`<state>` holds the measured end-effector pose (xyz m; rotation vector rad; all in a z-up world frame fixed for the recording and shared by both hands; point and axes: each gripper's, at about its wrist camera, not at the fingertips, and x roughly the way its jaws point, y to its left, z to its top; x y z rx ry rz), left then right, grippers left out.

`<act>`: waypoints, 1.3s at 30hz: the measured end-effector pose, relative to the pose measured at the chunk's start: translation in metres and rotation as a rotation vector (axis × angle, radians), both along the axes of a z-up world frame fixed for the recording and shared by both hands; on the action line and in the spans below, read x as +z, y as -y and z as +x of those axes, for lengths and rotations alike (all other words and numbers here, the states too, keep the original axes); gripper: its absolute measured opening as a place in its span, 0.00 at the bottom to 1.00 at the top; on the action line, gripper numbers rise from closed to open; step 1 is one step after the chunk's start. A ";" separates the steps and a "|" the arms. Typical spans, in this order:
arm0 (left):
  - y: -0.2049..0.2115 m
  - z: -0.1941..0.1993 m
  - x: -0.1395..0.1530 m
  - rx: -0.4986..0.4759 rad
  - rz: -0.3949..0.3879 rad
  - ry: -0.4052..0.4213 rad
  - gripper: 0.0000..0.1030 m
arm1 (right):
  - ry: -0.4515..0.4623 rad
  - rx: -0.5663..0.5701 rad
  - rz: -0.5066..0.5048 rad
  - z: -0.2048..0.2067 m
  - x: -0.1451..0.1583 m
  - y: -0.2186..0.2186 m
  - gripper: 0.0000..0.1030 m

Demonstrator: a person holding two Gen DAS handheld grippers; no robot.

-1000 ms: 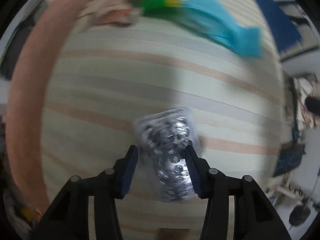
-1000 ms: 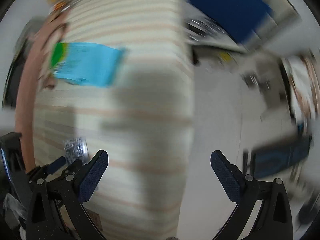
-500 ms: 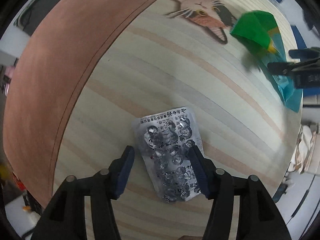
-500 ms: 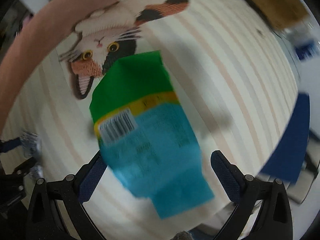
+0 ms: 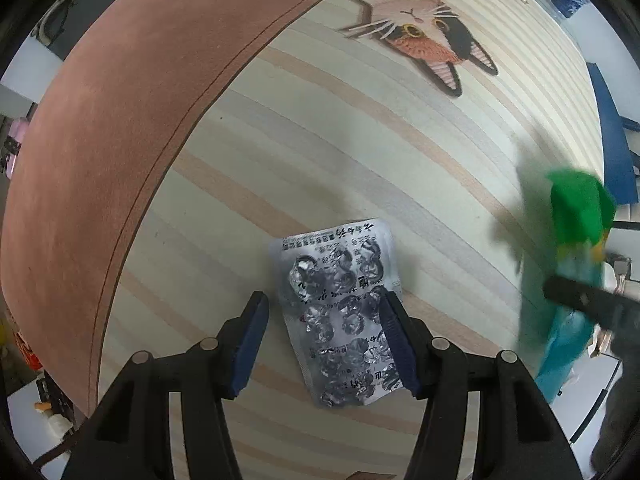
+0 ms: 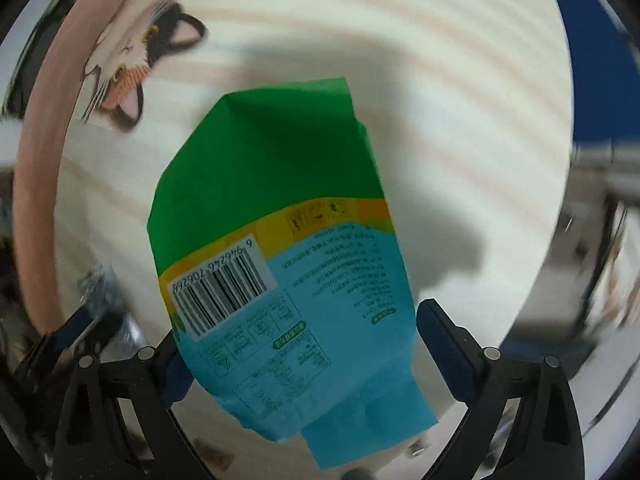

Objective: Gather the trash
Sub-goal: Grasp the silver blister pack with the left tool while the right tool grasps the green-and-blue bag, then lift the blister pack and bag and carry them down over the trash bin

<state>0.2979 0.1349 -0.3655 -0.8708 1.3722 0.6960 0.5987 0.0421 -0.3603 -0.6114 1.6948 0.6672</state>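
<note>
Overhead — left gripper (image 5: 324, 336) astride blister pack (image 5: 340, 312).

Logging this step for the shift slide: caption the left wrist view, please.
Open left gripper straddles a foil blister pack lying on the striped cat rug.

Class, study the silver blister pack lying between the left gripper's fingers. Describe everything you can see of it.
The blister pack is a crinkled, shiny foil sheet seen from its foil side, with dark printed characters and rows of burst, torn pockets, so it looks used up. It lies flat on the striped mat, slightly askew. It sits between the fingers of the left gripper, which is open; the right finger overlaps its edge, while the left one stands clear.
</note>
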 end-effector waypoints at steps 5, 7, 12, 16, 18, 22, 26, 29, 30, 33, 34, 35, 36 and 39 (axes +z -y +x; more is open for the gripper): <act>0.001 0.017 0.005 -0.051 0.032 -0.007 0.50 | 0.087 0.042 0.075 -0.002 0.017 0.011 1.00; 0.000 0.019 0.006 -0.068 0.039 -0.007 0.48 | 0.122 0.097 0.084 -0.005 0.020 0.003 1.00; -0.002 0.024 0.012 -0.091 0.045 -0.009 0.44 | 0.115 0.150 0.063 -0.012 0.000 -0.010 1.00; 0.003 0.026 0.014 -0.109 0.051 -0.014 0.46 | 0.143 0.091 0.064 -0.008 -0.009 -0.007 0.84; 0.009 0.041 0.019 -0.111 0.054 -0.024 0.48 | 0.159 0.063 0.067 -0.007 -0.007 -0.007 0.80; 0.008 0.046 0.019 -0.110 0.054 -0.022 0.45 | 0.181 0.006 0.070 -0.013 -0.004 0.007 0.73; 0.010 0.043 0.029 -0.117 0.058 0.004 0.35 | 0.190 -0.053 0.090 -0.024 0.007 0.014 0.69; 0.005 0.033 0.039 -0.125 0.059 0.018 0.28 | 0.182 -0.089 0.116 -0.025 0.016 0.028 0.69; 0.004 0.032 0.039 -0.118 0.051 0.021 0.28 | 0.180 -0.098 0.125 -0.026 0.019 0.029 0.69; 0.000 0.032 0.028 -0.087 -0.018 -0.010 0.36 | 0.172 -0.111 0.135 -0.018 0.029 0.037 0.69; -0.003 0.032 0.025 -0.067 -0.032 -0.007 0.52 | 0.170 -0.116 0.136 -0.026 0.028 0.048 0.69; -0.005 0.032 0.022 -0.054 -0.046 0.008 0.70 | 0.170 -0.126 0.135 -0.025 0.026 0.053 0.69; -0.004 0.034 0.017 -0.055 -0.057 -0.001 0.72 | 0.171 -0.132 0.132 -0.026 0.025 0.056 0.69; 0.011 0.048 0.014 -0.116 0.035 -0.070 0.76 | 0.176 -0.159 0.119 -0.027 0.021 0.069 0.69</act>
